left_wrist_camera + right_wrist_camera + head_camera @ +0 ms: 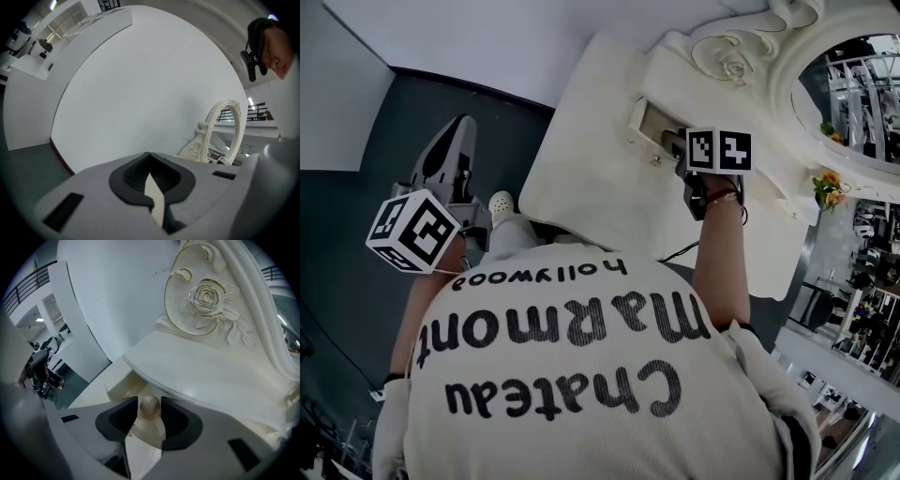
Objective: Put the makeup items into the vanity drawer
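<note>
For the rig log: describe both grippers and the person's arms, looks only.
The left gripper and right gripper have light grey bodies with black ribbed pads. Each carries a white cube printed with black square markers. The person wears a white top with black lettering, sleeves ending near the elbows, and a dark band at the right wrist.

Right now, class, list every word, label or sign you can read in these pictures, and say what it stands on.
"Chateau Marmont": back of the person's shirt, seen upside down.
"hollywood": smaller, on the same shirt.
Left cube and right cube: black-and-white squares only, no words.
</note>
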